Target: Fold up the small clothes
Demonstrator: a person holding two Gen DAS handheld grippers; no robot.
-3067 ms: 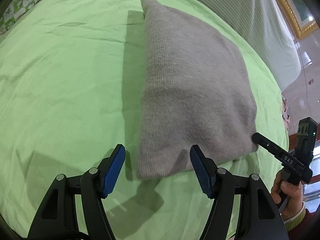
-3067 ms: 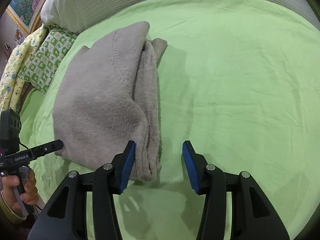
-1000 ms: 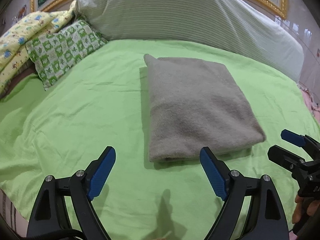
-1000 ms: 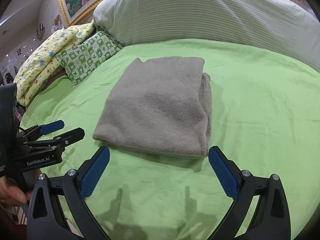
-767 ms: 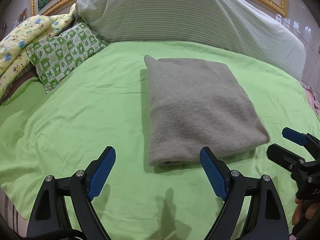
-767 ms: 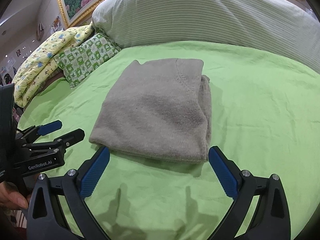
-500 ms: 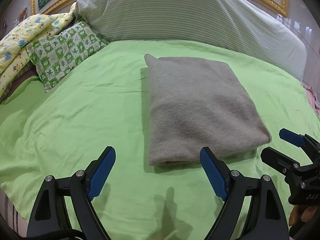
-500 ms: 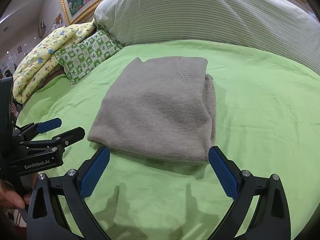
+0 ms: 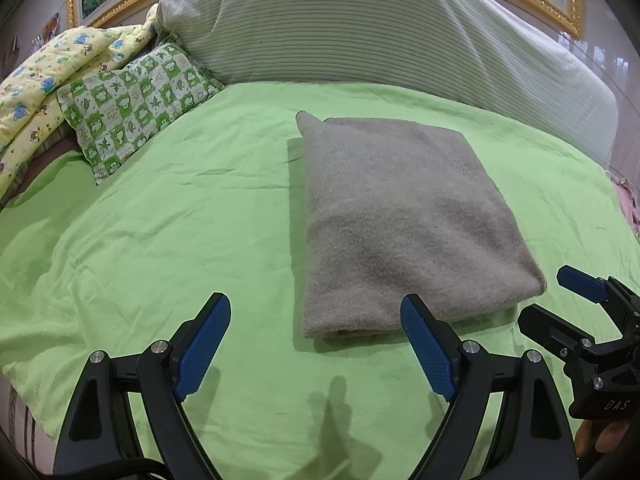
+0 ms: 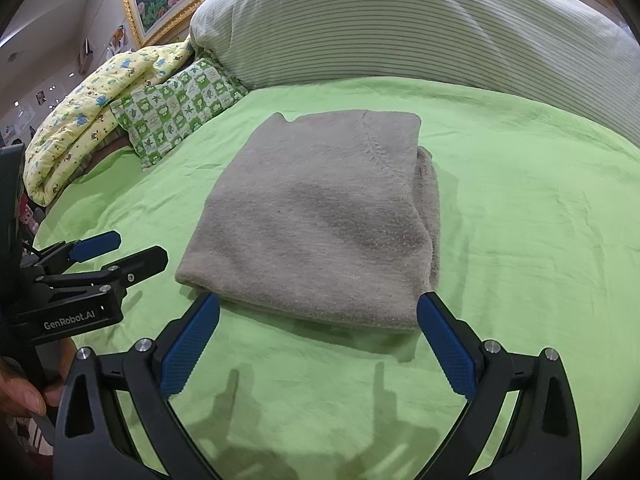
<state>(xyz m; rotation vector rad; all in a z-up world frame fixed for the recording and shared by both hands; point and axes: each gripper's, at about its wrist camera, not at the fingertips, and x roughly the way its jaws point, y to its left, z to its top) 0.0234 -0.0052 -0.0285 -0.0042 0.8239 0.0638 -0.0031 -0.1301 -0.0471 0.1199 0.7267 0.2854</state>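
A folded grey knitted garment [image 9: 404,224] lies flat on the green bedsheet [image 9: 180,220], around the middle of the bed and nearer its foot edge than its head. Behind it, along the head of the bed, a long striped bolster pillow [image 9: 360,28] stretches across. At the head-left corner a green-and-white checked pillow [image 9: 136,100] rests on the sheet, just beside the bolster's left end, and a yellow printed quilt [image 9: 44,80] is bunched at its left, touching it. The left gripper [image 9: 316,344] and the right gripper [image 10: 318,340] hang over the foot edge in front of the garment, side by side, apart from it.
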